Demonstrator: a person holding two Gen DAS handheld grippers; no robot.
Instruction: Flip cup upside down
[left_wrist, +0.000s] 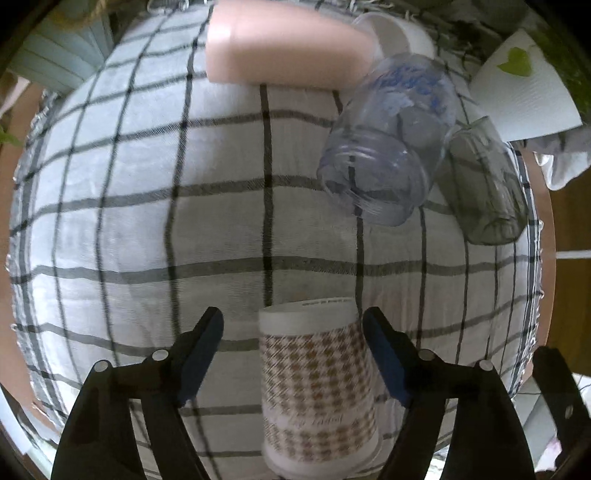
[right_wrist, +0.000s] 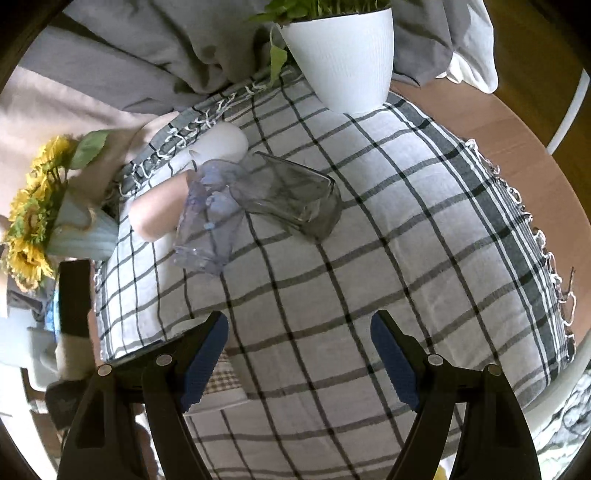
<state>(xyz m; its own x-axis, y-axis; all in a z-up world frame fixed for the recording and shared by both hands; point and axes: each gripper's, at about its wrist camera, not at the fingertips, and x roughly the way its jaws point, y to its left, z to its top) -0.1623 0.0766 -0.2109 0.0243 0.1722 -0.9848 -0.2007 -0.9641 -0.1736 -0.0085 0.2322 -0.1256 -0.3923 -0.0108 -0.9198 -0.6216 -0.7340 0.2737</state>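
Note:
A paper cup (left_wrist: 317, 384) with a brown houndstooth pattern stands upside down on the checked cloth, its wide rim on the cloth. My left gripper (left_wrist: 293, 354) is open around it, fingers apart on either side and not touching. In the right wrist view a part of this cup (right_wrist: 218, 380) shows behind my right gripper's left finger. My right gripper (right_wrist: 299, 356) is open and empty above the cloth.
A pink cup (left_wrist: 284, 48), a white cup (left_wrist: 402, 33), a clear blue-printed cup (left_wrist: 388, 147) and a grey glass (left_wrist: 484, 181) stand upside down at the back of the checked cloth (left_wrist: 147, 221). A white plant pot (right_wrist: 343, 51) and sunflowers (right_wrist: 33, 218) stand nearby.

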